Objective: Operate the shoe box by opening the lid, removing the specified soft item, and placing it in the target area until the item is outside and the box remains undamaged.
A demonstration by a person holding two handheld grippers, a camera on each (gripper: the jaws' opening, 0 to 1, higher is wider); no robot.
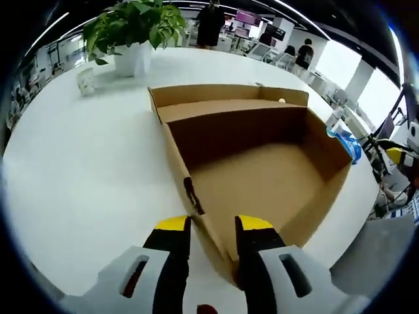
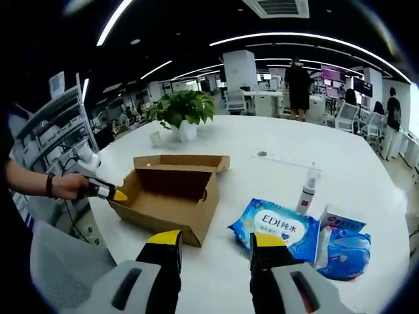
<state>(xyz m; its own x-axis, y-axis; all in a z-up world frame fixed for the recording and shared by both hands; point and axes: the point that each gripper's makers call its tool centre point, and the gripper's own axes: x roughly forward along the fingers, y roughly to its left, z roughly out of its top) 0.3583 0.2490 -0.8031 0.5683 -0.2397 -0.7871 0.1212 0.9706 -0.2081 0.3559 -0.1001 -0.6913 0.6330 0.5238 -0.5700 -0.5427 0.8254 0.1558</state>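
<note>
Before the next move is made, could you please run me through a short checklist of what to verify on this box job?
1. Lid open: ok. The shoe box stands open, its flap folded back at the far side.
2. Box steadied: ok. The left gripper straddles the box's near corner wall; in the right gripper view it sits at the box's left end.
3. Soft item out: ok, it seems. The box floor is bare, and a blue wipes pack lies on the table beside it.
4. Right gripper free: ok. Jaws apart, nothing between them.
5. Box undamaged: cannot tell. A dark mark shows on the near wall.
</note>
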